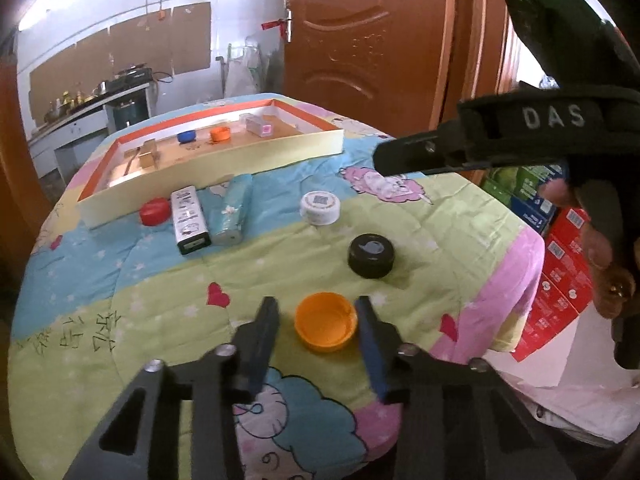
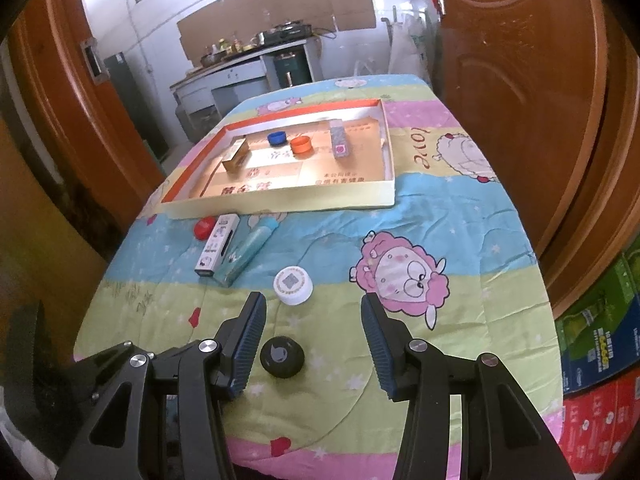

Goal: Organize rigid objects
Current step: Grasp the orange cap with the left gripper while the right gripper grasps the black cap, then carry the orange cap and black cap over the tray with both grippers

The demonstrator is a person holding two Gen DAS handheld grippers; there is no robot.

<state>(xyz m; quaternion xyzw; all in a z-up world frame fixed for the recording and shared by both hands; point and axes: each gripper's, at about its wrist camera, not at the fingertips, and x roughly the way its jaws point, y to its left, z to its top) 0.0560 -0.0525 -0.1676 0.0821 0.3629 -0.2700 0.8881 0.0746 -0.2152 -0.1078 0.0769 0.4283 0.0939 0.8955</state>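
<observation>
My left gripper [image 1: 318,322] is open, its fingers on either side of an upturned orange cap [image 1: 325,321] on the patterned quilt; the cap touches the right finger. My right gripper [image 2: 313,334] is open above the quilt, with a black cap [image 2: 281,356] between its fingers near the left one. It also shows at the upper right of the left wrist view [image 1: 384,158]. A white cap [image 1: 320,208] [image 2: 293,285], a black cap [image 1: 371,255], a red cap [image 1: 154,211] [image 2: 204,227], a white box [image 1: 189,219] [image 2: 218,249] and a teal tube [image 1: 233,208] [image 2: 246,255] lie loose.
A shallow cardboard tray [image 1: 224,160] [image 2: 280,198] at the far end holds a blue cap [image 2: 277,137], an orange cap [image 2: 301,146], a gold box [image 2: 236,156] and a small patterned box [image 2: 338,142]. Stacked cartons [image 2: 600,360] stand right of the table. Wooden doors flank it.
</observation>
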